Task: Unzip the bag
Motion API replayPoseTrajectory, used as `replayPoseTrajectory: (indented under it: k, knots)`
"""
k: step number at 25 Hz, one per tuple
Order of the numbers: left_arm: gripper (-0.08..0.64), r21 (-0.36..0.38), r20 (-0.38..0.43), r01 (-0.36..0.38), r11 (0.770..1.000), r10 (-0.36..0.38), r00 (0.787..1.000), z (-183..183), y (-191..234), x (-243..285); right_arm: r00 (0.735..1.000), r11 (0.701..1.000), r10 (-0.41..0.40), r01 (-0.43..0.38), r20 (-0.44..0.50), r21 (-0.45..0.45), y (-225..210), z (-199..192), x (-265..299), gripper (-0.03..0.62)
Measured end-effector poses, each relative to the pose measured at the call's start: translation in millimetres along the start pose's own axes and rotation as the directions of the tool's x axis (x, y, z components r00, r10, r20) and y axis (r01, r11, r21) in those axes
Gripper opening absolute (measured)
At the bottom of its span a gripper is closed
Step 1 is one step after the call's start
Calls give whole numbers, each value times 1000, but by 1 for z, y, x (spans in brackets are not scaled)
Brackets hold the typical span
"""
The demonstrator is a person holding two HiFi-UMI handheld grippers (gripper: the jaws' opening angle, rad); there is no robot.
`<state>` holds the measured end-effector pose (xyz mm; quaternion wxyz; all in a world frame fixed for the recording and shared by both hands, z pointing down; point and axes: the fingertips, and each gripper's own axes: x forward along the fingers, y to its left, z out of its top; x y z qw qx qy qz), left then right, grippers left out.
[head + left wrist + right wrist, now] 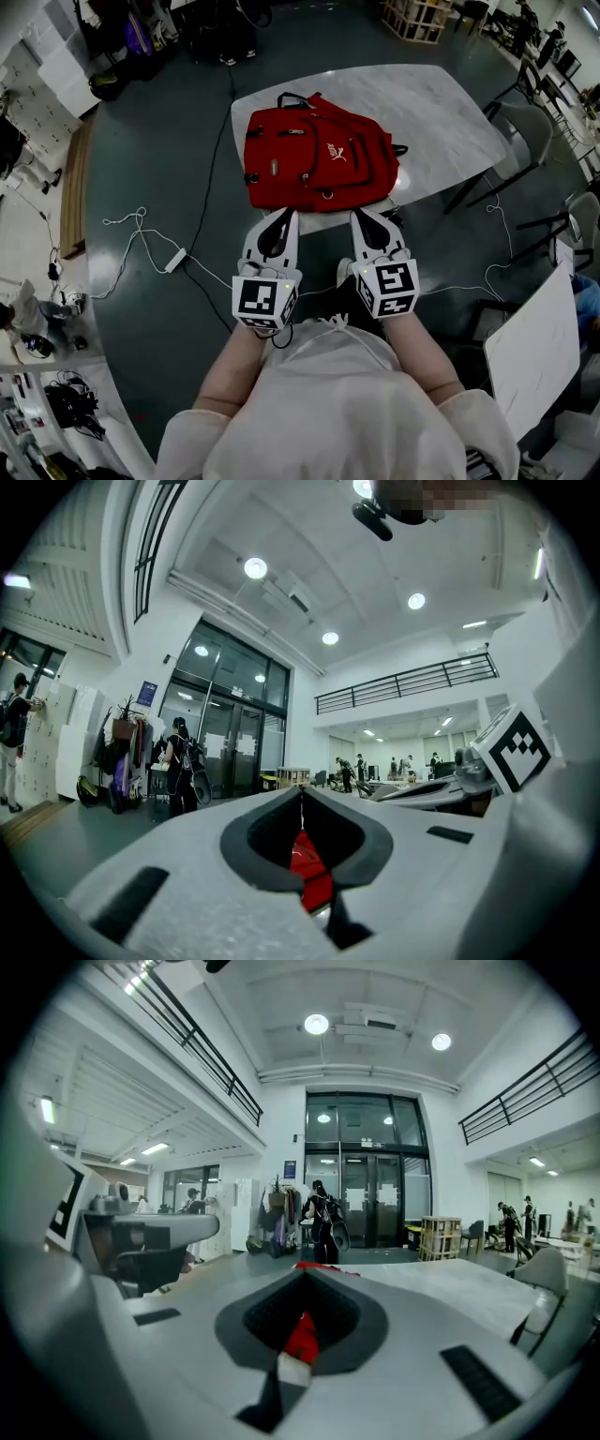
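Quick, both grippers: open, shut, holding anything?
Left gripper: jaws shut, nothing held.
Right gripper: jaws shut, nothing held; the red backpack is not gripped.

Left gripper (287,217) and right gripper (360,216) point forward side by side, both jaws together, empty.

Marble table (450,103), grey chair (530,127) beside it; white box (175,260), perhaps a charger, on floor (141,141).
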<state>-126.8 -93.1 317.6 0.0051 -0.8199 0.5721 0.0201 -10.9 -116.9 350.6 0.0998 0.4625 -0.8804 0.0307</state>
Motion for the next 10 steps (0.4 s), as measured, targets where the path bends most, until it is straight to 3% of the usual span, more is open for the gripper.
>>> replayPoseTrajectory:
  k: [10]
  knots:
    - [21, -23, -8, -14, 1000, 13, 1000, -8, 3, 7, 999, 999, 8, -9, -41, -31, -2, -11, 2, 26]
